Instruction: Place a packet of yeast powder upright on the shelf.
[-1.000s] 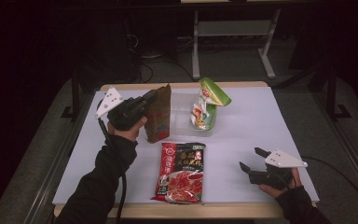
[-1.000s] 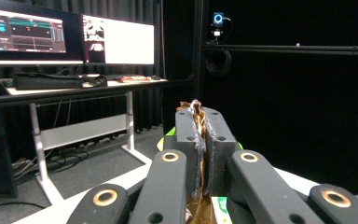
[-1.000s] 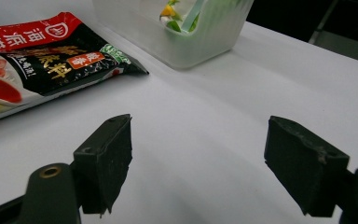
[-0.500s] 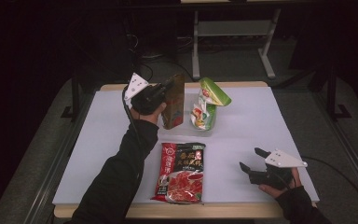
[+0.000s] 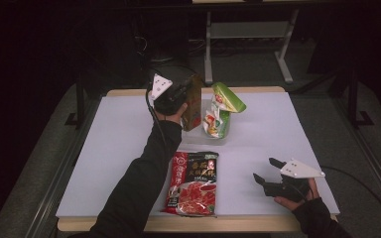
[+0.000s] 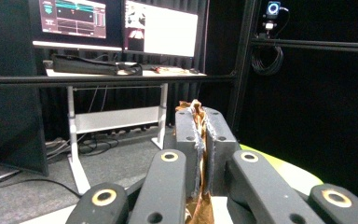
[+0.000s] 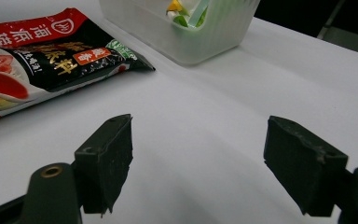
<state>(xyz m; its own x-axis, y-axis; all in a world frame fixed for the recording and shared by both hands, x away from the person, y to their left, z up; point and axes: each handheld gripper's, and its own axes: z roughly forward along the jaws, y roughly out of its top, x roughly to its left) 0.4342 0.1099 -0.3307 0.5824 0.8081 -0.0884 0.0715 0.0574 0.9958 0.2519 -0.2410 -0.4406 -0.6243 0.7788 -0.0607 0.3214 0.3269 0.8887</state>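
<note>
Here, the left gripper [image 5: 184, 94] is clamped tight on the top edge of a brown packet [image 5: 192, 103], holding it upright at the far side of the white table [image 5: 119, 144], just beside a clear container [image 5: 217, 130] w/ a green-and-white snack bag [image 5: 223, 106] standing in it; in the left gripper view the crinkled brown edge [image 6: 196, 108] sticks up btwn the pressed pads. The right gripper [image 7: 198, 161] rests near the front right corner, jaws spread wide w/ nothing btwn them. A red hotpot seasoning pouch [image 5: 192, 182] lies flat near the front edge, well apart from the packet.

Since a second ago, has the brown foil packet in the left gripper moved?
Yes. The brown foil packet, clamped in the left gripper, has moved right and toward the table's far edge, ending beside the translucent white plastic bin.
</note>
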